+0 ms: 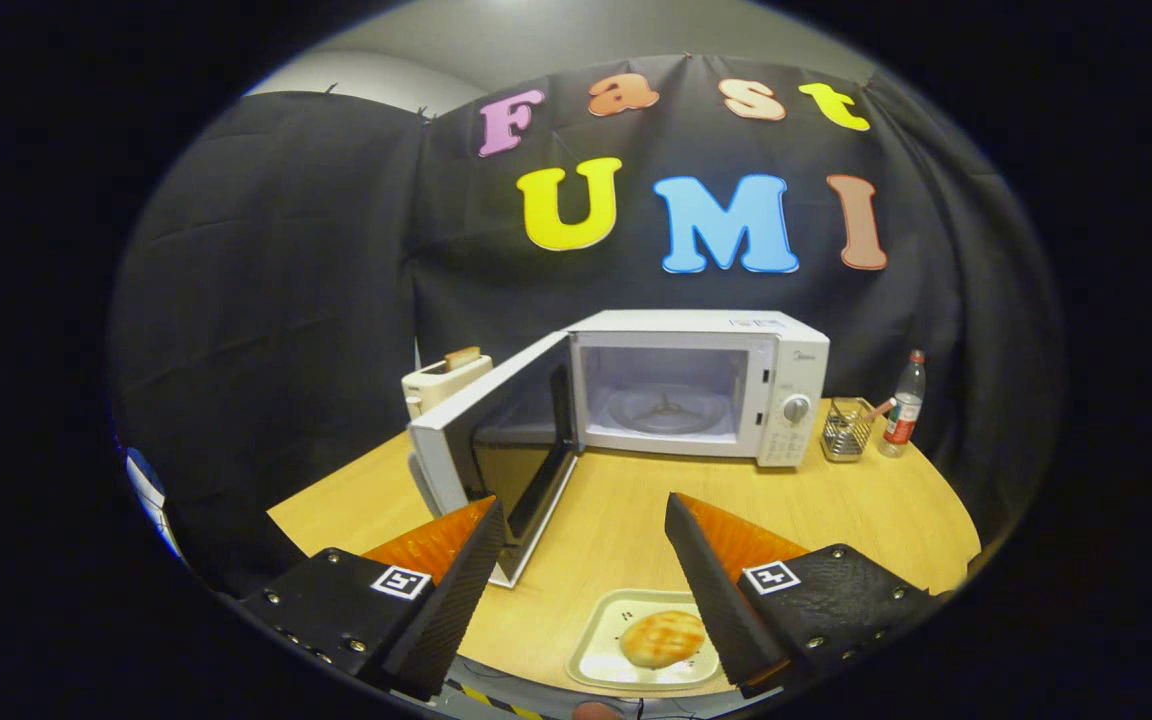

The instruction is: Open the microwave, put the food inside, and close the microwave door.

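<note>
Here the table [866, 520] is seen carrying the microwave [701, 385] at its far side, with the door [496, 440] swung wide open toward the left finger and the glass turntable [666, 410] exposed inside. A toaster [444, 378] stands behind the door; a wire basket [846, 430] and a bottle [903, 405] stand just beside the control panel. The gripper [581, 545] is held open and empty, its fingers spread well apart. The tray [596, 650] lies at the near table edge, low between the fingers, with the bun [661, 638] resting on it. The bun is judged light, soft and easily crushed; the stiff tray rim is the better place to be gripped. The tray's right side is covered by the right finger, and its near edge is cut off. The basket's contents cannot be made out.
</note>
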Demonstrator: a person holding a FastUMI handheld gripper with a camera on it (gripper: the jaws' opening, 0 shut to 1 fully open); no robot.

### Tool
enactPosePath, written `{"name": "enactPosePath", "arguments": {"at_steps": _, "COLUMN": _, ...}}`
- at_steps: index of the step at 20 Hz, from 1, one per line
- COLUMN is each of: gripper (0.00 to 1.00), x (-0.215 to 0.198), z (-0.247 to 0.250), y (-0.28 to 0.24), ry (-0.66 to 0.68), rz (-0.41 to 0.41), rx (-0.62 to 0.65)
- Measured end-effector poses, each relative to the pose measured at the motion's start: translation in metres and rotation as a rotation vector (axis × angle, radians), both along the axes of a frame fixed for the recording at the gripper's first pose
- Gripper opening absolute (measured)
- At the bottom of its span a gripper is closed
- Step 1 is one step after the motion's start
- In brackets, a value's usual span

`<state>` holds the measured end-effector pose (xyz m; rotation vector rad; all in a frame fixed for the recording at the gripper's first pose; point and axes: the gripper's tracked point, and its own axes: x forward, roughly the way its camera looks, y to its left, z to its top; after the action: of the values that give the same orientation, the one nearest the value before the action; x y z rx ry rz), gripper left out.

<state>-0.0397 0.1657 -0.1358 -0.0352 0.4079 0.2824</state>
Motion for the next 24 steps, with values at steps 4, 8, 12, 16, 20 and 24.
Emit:
{"name": "enactPosePath", "arguments": {"at_steps": 4, "gripper": 0.98, "x": 0.002, "z": -0.041, "y": -0.028, "ry": 0.081, "rz": -0.043, "rx": -0.05}}
{"name": "enactPosePath", "arguments": {"at_steps": 8, "gripper": 0.98, "x": -0.002, "z": -0.085, "y": -0.043, "ry": 0.182, "rz": -0.067, "rx": -0.085}}
{"name": "enactPosePath", "arguments": {"at_steps": 12, "gripper": 0.98, "x": -0.005, "z": -0.121, "y": -0.053, "ry": 0.281, "rz": -0.085, "rx": -0.098}}
{"name": "enactPosePath", "arguments": {"at_steps": 16, "gripper": 0.98, "x": -0.014, "z": -0.151, "y": -0.06, "ry": 0.369, "rz": -0.085, "rx": -0.122}}
{"name": "enactPosePath", "arguments": {"at_steps": 20, "gripper": 0.98, "x": -0.015, "z": -0.164, "y": -0.06, "ry": 0.42, "rz": -0.08, "rx": -0.13}}
{"name": "enactPosePath", "arguments": {"at_steps": 24, "gripper": 0.89, "x": -0.011, "z": -0.167, "y": -0.057, "ry": 0.43, "rz": -0.05, "rx": -0.146}}
